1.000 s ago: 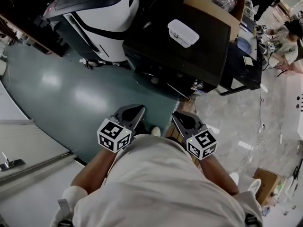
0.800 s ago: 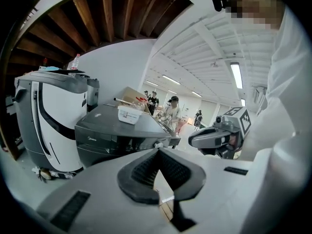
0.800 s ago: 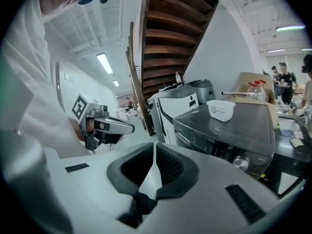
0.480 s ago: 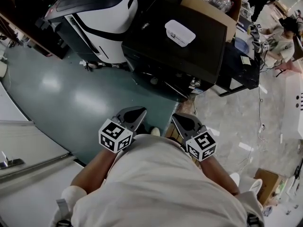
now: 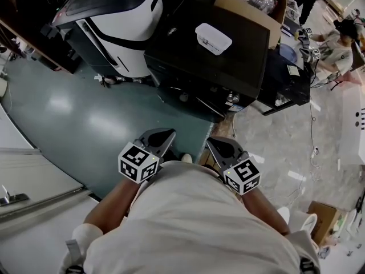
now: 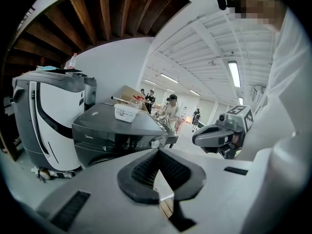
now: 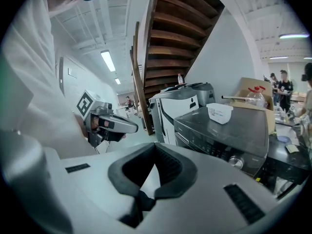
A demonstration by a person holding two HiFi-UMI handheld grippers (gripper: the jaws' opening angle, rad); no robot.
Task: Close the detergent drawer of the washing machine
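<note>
Left gripper: jaws closed tip to tip, nothing held between the ribbed dark pads; only floor is seen through the gap behind the tips. Right gripper: likewise tips together, empty. Both are held in front of the washing machine, well apart from it and close against the person's pale shirt. In the head view the hands are hidden under the marker cubes.

Detergent drawer: located at the left end of the machine's control panel, by the brand mark. Whether it is flush or pulled out cannot be made out, as the head view shows the panel nearly edge-on and in shadow. A round metallic knob is seen at the panel's right end.

Machine casing: dark grey, glossy, boxy. On its top a white rectangular plastic tub is set; its label is too small to read. Behind the machine is a brown cardboard box, partly cut off by the frame's top edge. To the machine's left is a white-and-black rounded appliance. The floor before the machine is smooth and green.
</note>
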